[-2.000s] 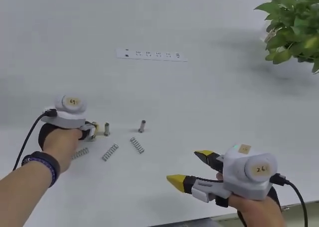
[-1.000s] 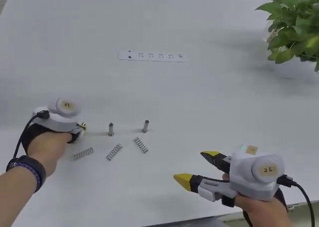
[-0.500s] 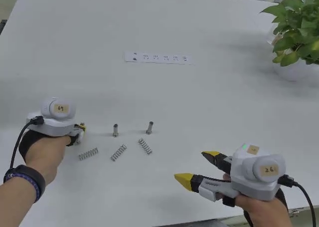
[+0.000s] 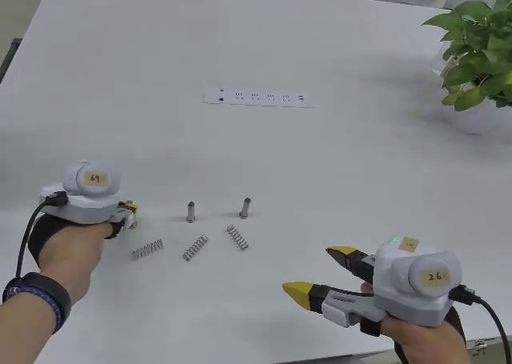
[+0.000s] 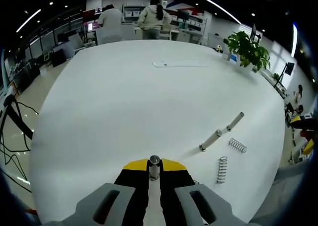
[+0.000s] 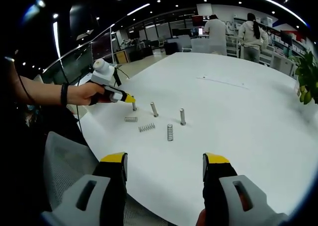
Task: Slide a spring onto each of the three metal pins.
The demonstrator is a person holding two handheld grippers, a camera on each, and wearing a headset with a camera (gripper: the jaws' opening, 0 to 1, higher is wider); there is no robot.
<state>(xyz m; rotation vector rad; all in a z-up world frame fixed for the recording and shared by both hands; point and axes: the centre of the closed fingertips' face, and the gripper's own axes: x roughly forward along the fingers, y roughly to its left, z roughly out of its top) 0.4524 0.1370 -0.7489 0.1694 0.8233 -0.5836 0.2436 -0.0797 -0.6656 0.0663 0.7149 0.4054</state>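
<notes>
My left gripper (image 4: 128, 211) is at the table's left, shut on a short metal pin (image 5: 154, 167) that stands upright between its yellow tips. To its right stand two more pins (image 4: 190, 212) (image 4: 245, 208), apart from it. Three springs (image 4: 147, 250) (image 4: 194, 247) (image 4: 237, 237) lie flat in a row just in front of the pins. My right gripper (image 4: 322, 271) hovers open near the front edge at the right, with nothing between its fingers. The right gripper view shows the pins (image 6: 154, 109) (image 6: 182, 116) and springs (image 6: 146, 127) ahead of its spread jaws.
A white power strip (image 4: 260, 98) lies farther back on the white table (image 4: 360, 164). A potted plant (image 4: 480, 44) stands at the back right corner. A cable trails from each gripper. People stand at desks far behind the table.
My left gripper has drawn back to the left, away from the nearer standing pin, still shut on its own pin. The right gripper has barely moved. The head camera has shifted.
</notes>
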